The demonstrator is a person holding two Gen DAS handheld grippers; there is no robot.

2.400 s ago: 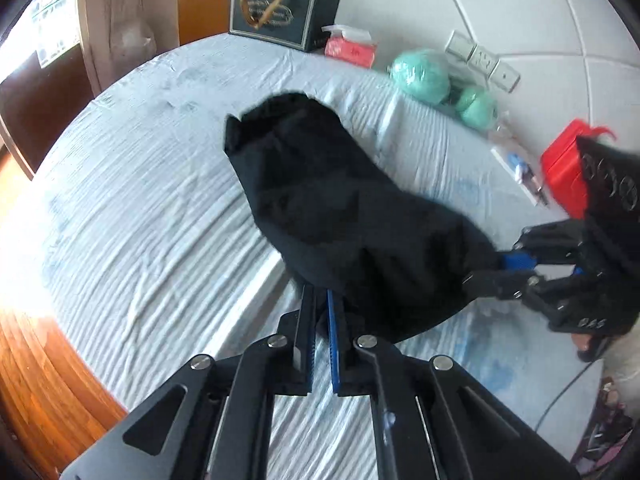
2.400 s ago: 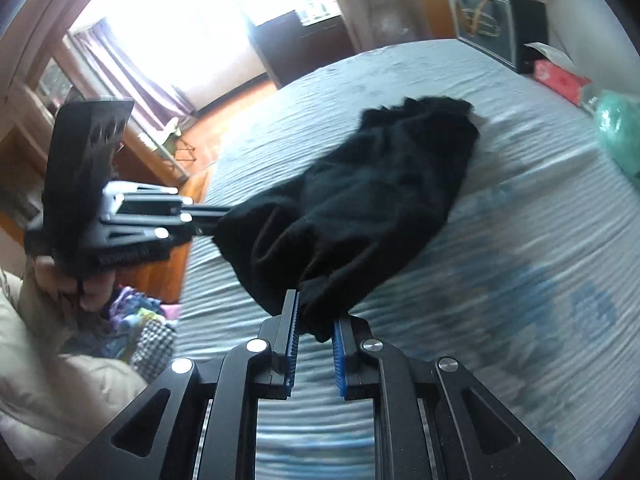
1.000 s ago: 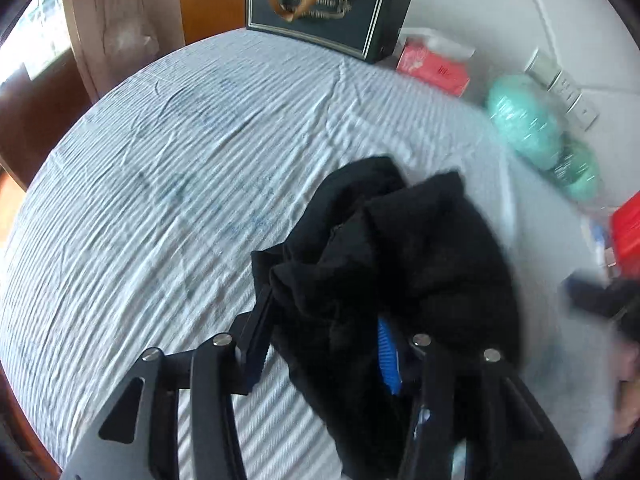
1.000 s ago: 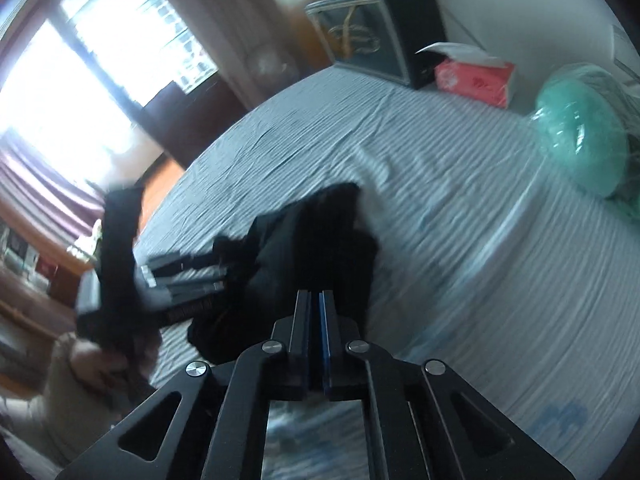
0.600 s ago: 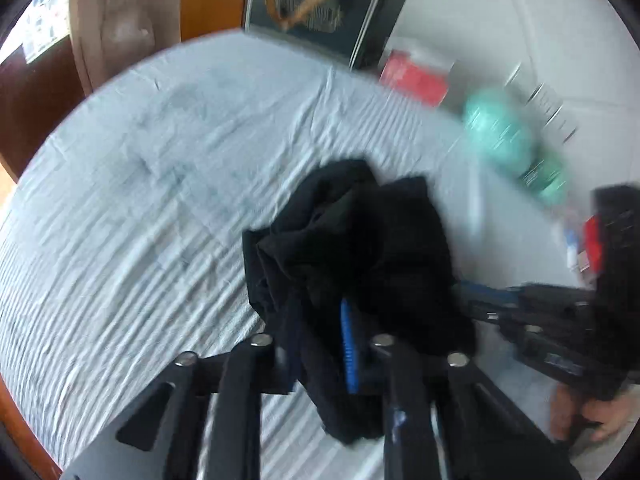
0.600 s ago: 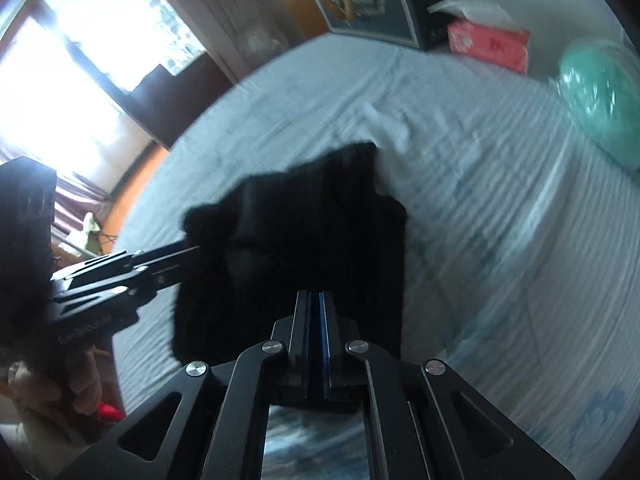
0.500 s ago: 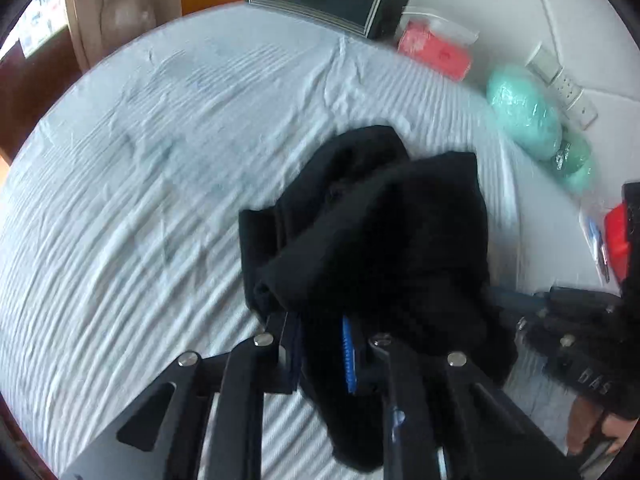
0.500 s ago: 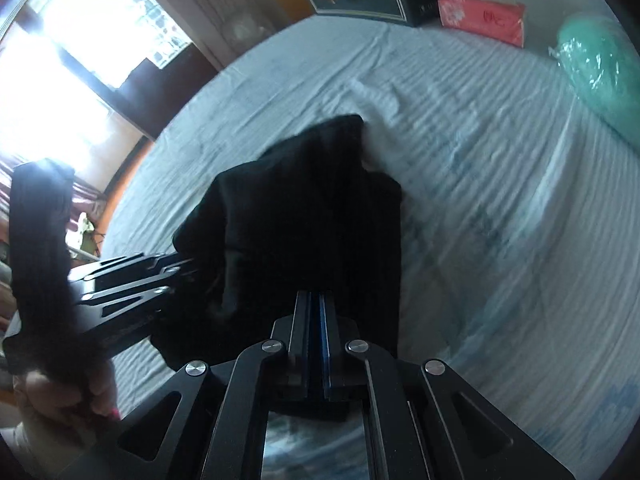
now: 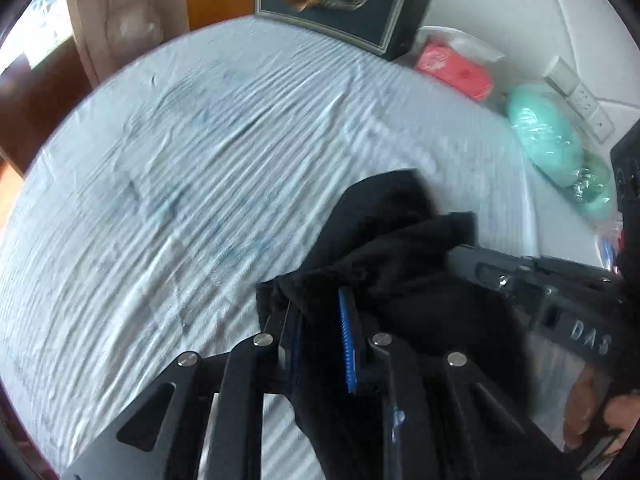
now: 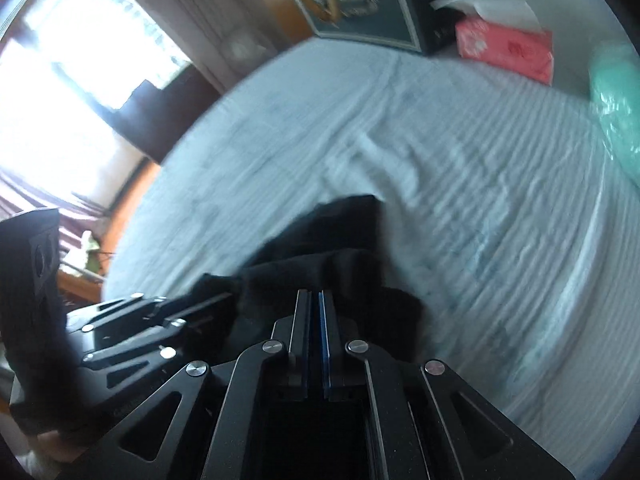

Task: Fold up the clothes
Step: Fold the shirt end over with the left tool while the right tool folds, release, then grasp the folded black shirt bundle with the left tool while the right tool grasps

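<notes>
Left wrist view, left tongs point(image 9: 320, 332) angled steeply down, jaws easing apart with bunched black garment point(image 9: 400, 280) between them, garment heaped on striped bed point(image 9: 200, 168), right tongs point(image 10: 314, 308) clenched tight over the cloth, tilted downward.

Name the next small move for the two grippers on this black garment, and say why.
Probably lift the left gripper to draw a corner out. Its jaws are opening slightly with bunched black garment between them, the right gripper is shut with none visibly caught, and the garment lies crumpled on the bed.
</notes>
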